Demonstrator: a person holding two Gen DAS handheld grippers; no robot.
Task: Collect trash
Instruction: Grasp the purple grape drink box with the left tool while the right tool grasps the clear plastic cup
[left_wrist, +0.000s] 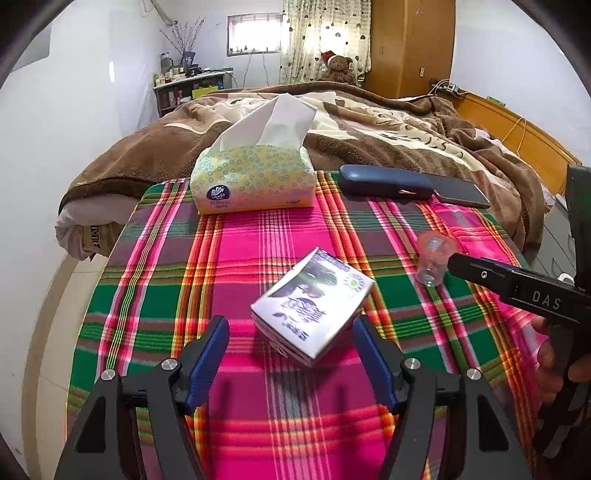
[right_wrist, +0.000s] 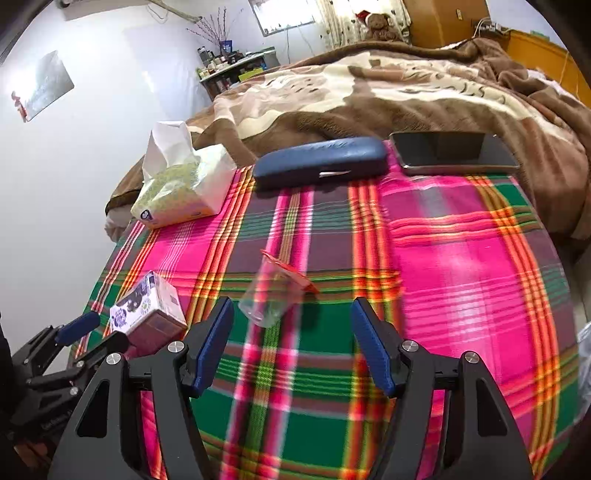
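A small white and purple carton lies on its side on the plaid cloth. My left gripper is open, its blue pads on either side of the carton's near end, not touching it. A clear plastic cup with a red peeled lid lies on the cloth just ahead of my open right gripper, nearer its left finger. The cup also shows in the left wrist view, at the tip of the right gripper. The carton shows in the right wrist view between the left gripper's fingers.
A pack of tissues, a dark blue glasses case and a black phone lie along the cloth's far edge. Behind them is a bed with a brown blanket. White wall stands to the left.
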